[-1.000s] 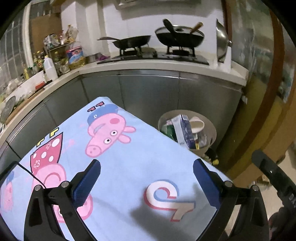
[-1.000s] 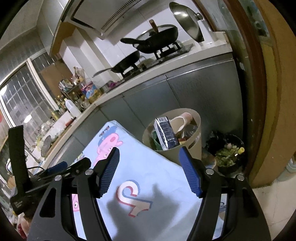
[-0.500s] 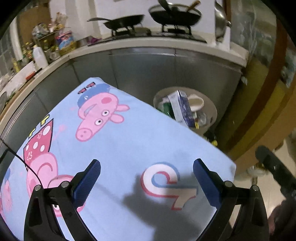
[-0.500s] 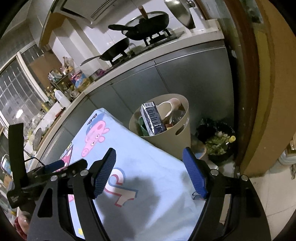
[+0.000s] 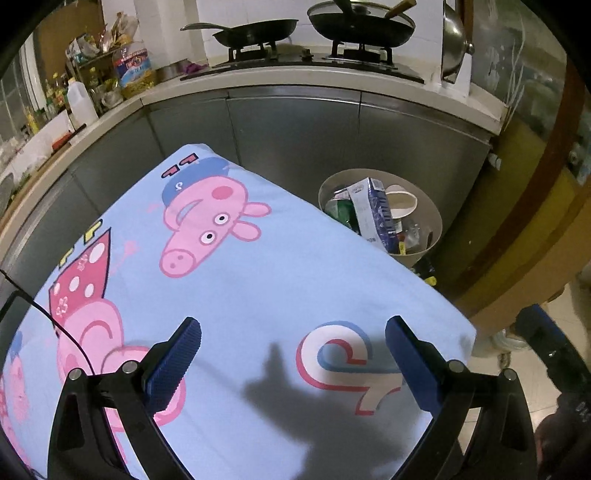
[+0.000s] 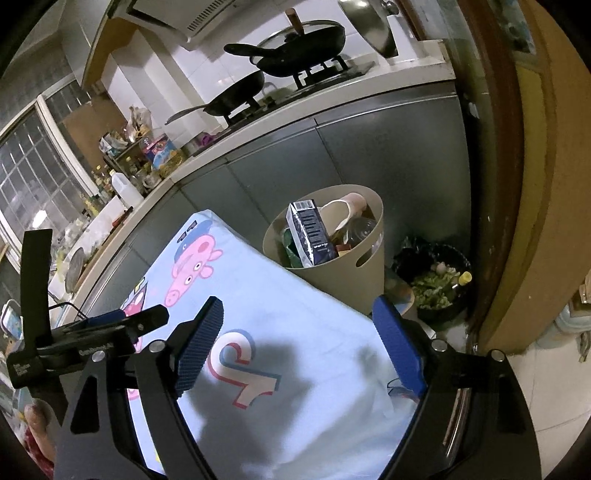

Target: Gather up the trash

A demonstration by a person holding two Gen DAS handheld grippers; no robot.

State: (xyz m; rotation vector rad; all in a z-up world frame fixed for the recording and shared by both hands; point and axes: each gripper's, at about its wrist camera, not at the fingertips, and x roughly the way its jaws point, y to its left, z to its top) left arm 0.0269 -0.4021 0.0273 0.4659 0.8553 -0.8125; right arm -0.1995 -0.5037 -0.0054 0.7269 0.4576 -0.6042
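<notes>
Beige plastic forms the round trash bin [image 6: 343,273], which stands on the floor ahead of both grippers, past the far edge of the cloth-covered bench [image 5: 280,280] and against the grey cabinet fronts [image 5: 295,129]. Packed into it are a blue-and-white carton [image 6: 308,232] standing on end, a white paper cup [image 6: 341,214] lying on its side, something green [image 5: 341,210] and a clear plastic bottle [image 6: 360,229]. To the bin's right, as the right wrist camera sees it, a black bag [image 6: 436,284] on the floor holds green scraps.

Nearer the grippers, the bench is spread with a pale blue cloth printed with pink cartoon pigs [image 5: 207,225].

The right gripper [image 6: 299,347] hangs over the cloth's near corner, aimed toward the bin; its jaws are opening and stand wide, with nothing between the blue pads. The left gripper [image 5: 293,354] hovers over the cloth beside it, tilted steeply down, its jaws spread wide and empty too. In the right wrist view the left gripper's black frame shows at the left edge.

Beyond the bin, the counter carries a stove with two dark pans [image 5: 255,31], and bottles and packets [image 5: 129,70] crowd its left end.
</notes>
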